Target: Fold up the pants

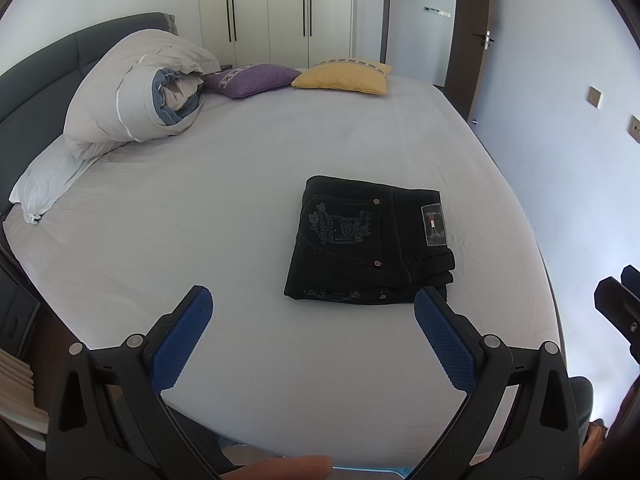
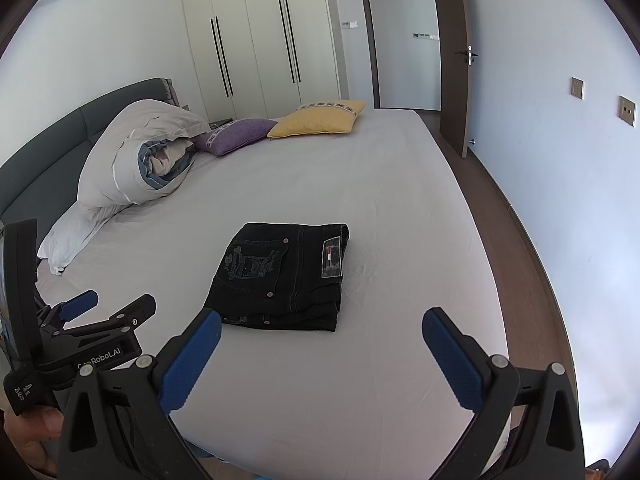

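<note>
Soft daylight is filling a bedroom where a wide bed [image 2: 360, 208] with a dark grey headboard [image 2: 60, 152] is lying under pale walls [image 2: 560, 184], cream wardrobe doors [image 2: 260, 40] are standing behind it, and a brown door [image 2: 460, 60] is hanging open over wood flooring [image 2: 516, 240].

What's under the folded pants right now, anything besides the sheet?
The black pants lie folded in stacked layers directly on the pale bed sheet. Sheet shows all around them; nothing pokes out. What lies beneath the stack itself is covered. Both grippers, left and right, hang open, apart from it.
</note>
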### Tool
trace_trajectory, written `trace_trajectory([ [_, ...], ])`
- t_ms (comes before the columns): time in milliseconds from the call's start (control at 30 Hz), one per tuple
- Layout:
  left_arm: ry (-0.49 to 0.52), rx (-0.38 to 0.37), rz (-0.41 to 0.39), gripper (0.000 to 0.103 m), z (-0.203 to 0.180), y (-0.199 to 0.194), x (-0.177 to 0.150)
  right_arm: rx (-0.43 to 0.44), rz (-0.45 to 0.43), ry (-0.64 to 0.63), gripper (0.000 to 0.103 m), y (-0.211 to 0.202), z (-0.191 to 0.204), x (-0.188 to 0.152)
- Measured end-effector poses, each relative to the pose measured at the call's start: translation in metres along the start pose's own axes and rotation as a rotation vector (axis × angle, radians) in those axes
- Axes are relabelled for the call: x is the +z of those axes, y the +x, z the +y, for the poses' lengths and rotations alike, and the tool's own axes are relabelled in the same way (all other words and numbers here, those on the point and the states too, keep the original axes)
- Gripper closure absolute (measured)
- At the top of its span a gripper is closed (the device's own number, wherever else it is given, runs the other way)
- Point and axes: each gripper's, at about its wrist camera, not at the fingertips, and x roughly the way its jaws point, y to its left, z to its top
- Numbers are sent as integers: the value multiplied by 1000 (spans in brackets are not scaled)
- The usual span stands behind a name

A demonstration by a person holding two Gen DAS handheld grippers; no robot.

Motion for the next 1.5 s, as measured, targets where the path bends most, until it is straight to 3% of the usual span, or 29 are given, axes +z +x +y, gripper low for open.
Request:
trace_trajectory([
  [1500,5,-13,18,0,-5,6,-7,4,6,5,0,1,1,-5],
])
